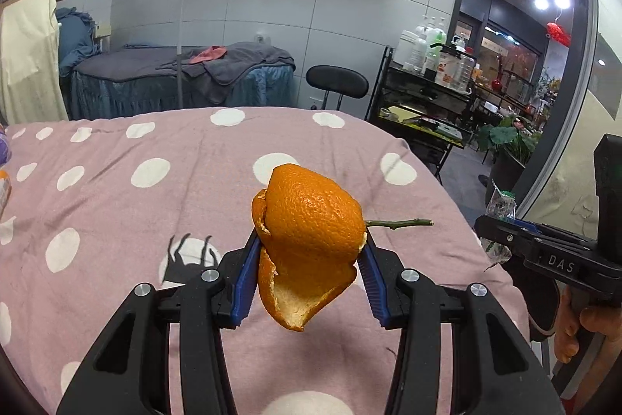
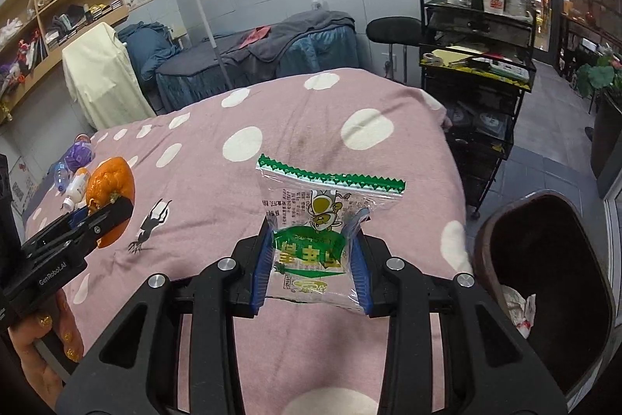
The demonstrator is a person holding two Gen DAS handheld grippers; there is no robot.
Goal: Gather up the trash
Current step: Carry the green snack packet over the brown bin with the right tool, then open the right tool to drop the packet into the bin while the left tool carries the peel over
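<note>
Presently we list two pieces in hand.

Item one: our left gripper [image 1: 311, 271] is clamped on an orange peel [image 1: 311, 232], raised clear of the dotted pink cover [image 1: 116, 212]. We judge the peel light, curled, springy and liable to tear; best held across its thick middle.

Item two: our right gripper [image 2: 315, 263] pinches a clear plastic wrapper [image 2: 318, 232]. We judge it near weightless, slick and crumpling; best gripped low, as now.

Outward, right: a dark bin [image 2: 544, 259], some trash inside.
</note>
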